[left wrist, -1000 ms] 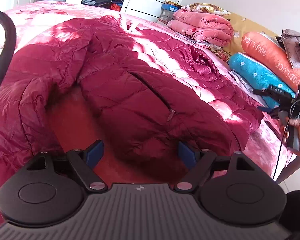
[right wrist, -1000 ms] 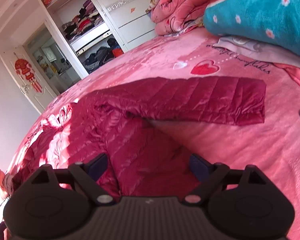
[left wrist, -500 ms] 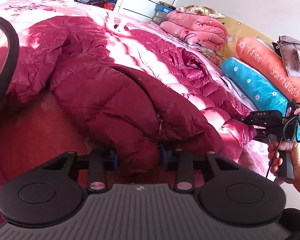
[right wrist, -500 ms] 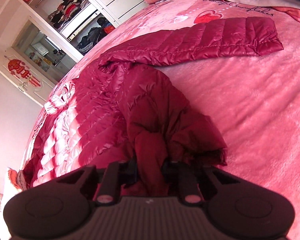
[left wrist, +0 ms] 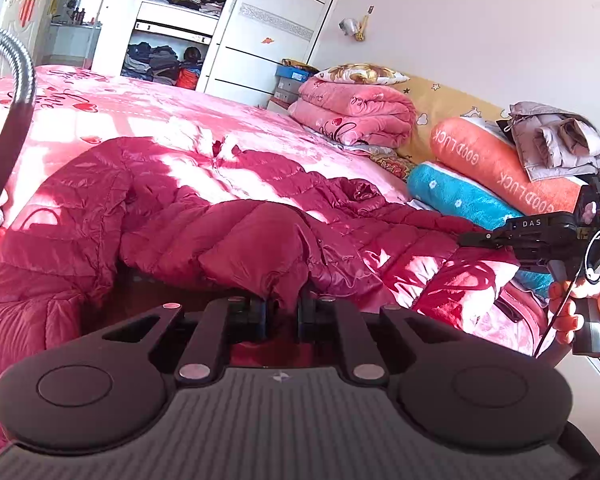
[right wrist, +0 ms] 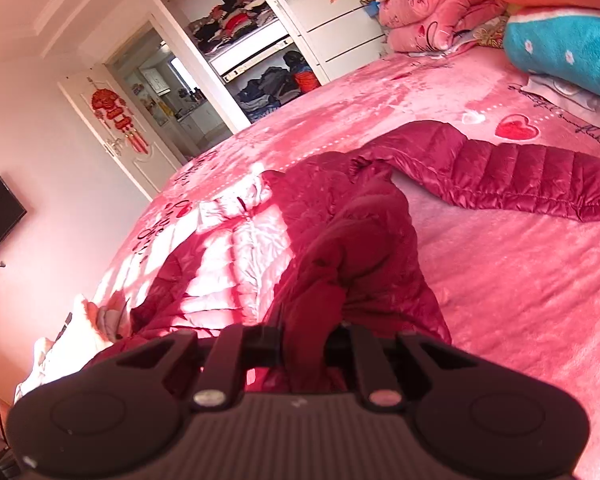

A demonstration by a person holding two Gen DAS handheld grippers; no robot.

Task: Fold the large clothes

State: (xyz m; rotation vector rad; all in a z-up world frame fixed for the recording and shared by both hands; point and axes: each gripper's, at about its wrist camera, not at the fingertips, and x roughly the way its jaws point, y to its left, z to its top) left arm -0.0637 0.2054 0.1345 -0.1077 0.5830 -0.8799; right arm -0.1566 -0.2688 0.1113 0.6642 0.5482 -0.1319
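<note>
A large dark red down jacket [left wrist: 188,216] lies spread on the pink bed [left wrist: 112,100]. My left gripper [left wrist: 282,312] is shut on a bunched edge of the jacket near its zipper and holds it lifted. My right gripper [right wrist: 304,342] is shut on another fold of the jacket [right wrist: 340,248] and holds it raised above the bed [right wrist: 520,300]. It also shows in the left wrist view [left wrist: 476,238], held by a hand at the right. One sleeve [right wrist: 512,176] lies flat, stretched to the right.
Folded pink quilts [left wrist: 356,108], an orange bolster [left wrist: 500,160] and a blue pillow [left wrist: 460,196] are stacked at the bed's head. An open wardrobe [left wrist: 172,40] stands behind the bed. A black hose [left wrist: 16,92] curves at the left edge.
Both grippers went from open to shut on the jacket's edge, then lifted it off the bed. The held folds now hang bunched between the fingers and the views sit higher.
</note>
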